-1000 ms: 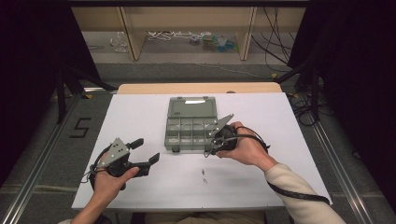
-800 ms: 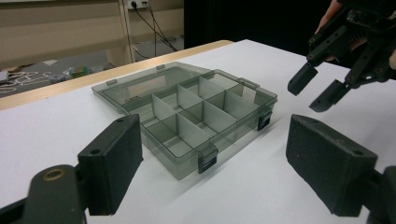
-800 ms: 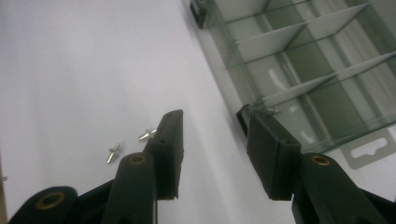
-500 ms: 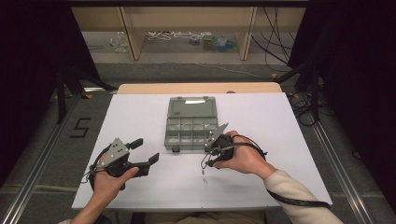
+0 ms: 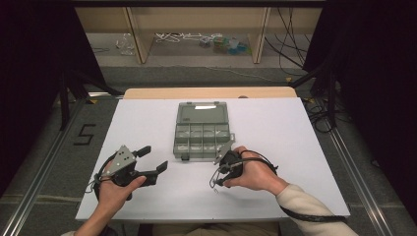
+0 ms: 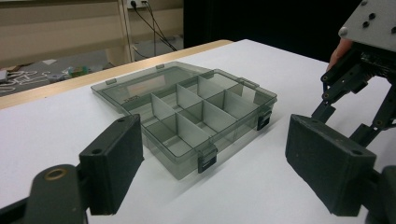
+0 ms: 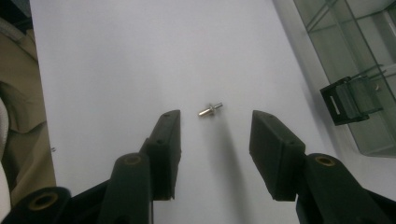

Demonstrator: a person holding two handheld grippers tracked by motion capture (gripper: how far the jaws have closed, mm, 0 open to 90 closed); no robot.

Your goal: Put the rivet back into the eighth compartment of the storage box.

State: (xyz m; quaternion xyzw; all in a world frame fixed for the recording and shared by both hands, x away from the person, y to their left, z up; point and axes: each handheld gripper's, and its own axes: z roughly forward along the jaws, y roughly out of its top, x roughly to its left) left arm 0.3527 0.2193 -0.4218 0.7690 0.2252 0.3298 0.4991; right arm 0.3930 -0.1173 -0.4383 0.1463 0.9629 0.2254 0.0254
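Your right gripper [image 7: 212, 128] came away from the organizer box [image 5: 202, 132] toward you and tipped down over the small metal pin [image 7: 209, 109]. Its jaws had just been opening; they stood released, the pin lying on the table [image 5: 305, 147] just ahead of the gap, untouched. Looked like setup for a pick. Your left gripper [image 6: 212, 168] hung released, nothing between its jaws, the box ahead of it.

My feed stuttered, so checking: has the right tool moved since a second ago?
Yes. In the high view the right tool has come toward the near table edge, away from the grey compartment box, jaws opening over the small metal pin.
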